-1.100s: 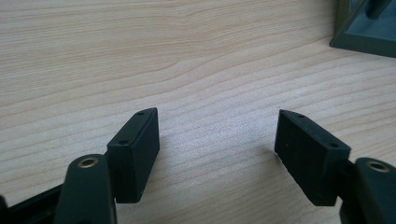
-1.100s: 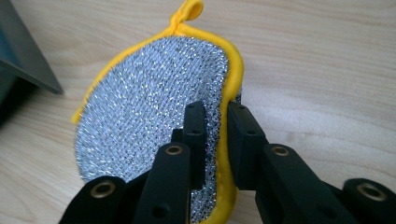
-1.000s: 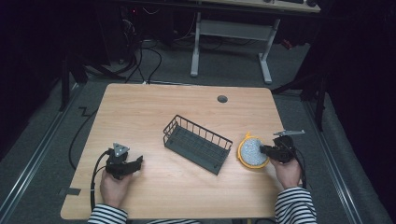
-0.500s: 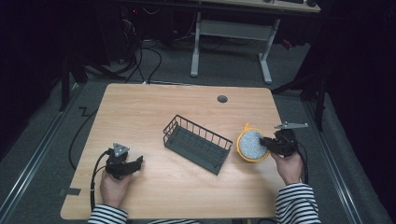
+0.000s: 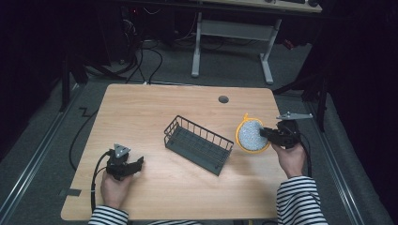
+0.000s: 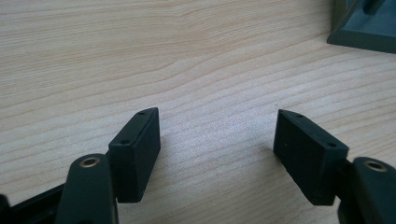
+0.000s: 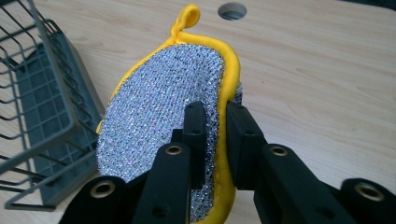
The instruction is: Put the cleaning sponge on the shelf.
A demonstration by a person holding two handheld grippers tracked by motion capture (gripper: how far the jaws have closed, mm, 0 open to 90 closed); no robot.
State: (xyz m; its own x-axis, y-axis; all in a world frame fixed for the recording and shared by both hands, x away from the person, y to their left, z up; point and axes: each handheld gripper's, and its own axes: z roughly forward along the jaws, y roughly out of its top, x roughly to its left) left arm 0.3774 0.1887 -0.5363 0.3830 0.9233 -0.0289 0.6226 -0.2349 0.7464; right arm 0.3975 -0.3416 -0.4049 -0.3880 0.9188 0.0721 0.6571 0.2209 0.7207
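Observation:
A round scrubbing pad [image 5: 251, 135] with a silver mesh face and a yellow rim and loop hangs above the table at the right. My right gripper [image 5: 267, 135] is shut on its edge; in the right gripper view the two black jaws pinch the pad [image 7: 163, 116] near its yellow rim, gripper [image 7: 215, 116]. A dark wire basket [image 5: 199, 143] stands at the table's middle, left of the pad. My left gripper [image 5: 136, 165] rests low at the front left, open, with bare wood between its jaws [image 6: 217, 135].
The wooden table [image 5: 155, 108] has a round cable hole [image 5: 223, 99] near its far edge. A corner of the basket [image 6: 364, 28] lies ahead of the left gripper. A desk frame and cables stand on the floor beyond the table.
My right gripper has lifted the scrubbing pad off the table and tilted it upright. The left hand has stayed still.

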